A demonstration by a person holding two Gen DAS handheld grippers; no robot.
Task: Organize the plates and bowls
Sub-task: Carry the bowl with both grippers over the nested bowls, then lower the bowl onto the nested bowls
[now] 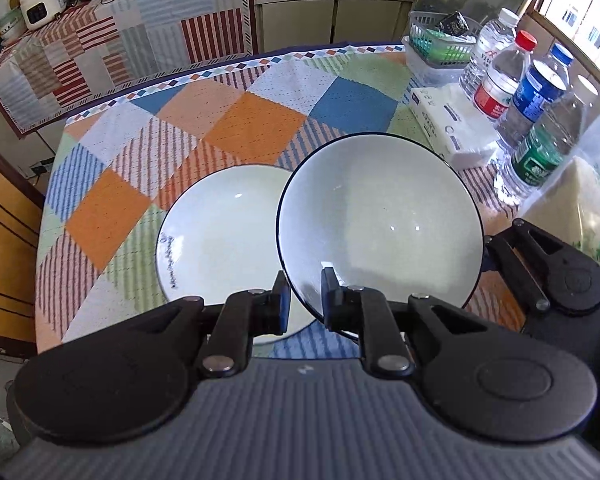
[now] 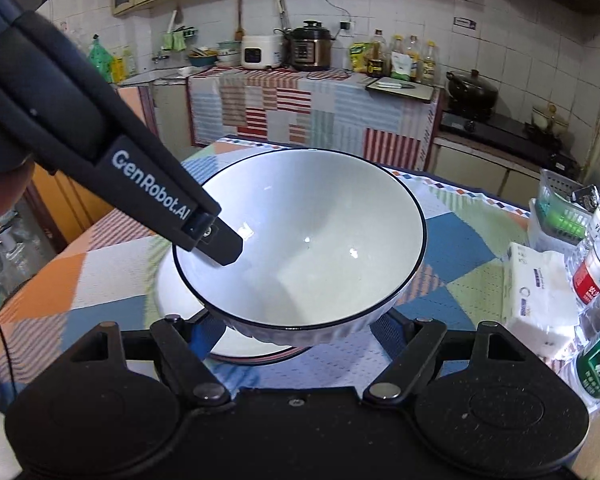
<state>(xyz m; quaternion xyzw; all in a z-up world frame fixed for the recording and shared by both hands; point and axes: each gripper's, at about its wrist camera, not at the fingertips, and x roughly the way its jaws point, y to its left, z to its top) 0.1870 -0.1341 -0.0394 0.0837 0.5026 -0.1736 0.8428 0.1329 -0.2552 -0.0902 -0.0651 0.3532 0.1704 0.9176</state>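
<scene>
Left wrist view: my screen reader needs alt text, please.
The left gripper pinches the rim of a white bowl beside a white plate on a patchwork tablecloth, water bottles at right.

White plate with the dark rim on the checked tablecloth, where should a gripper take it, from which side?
Probably pinch the white plate's thin upturned rim, one finger above and one under, from its open left edge; it lies flat, and the white bowl hangs over its right side.
</scene>
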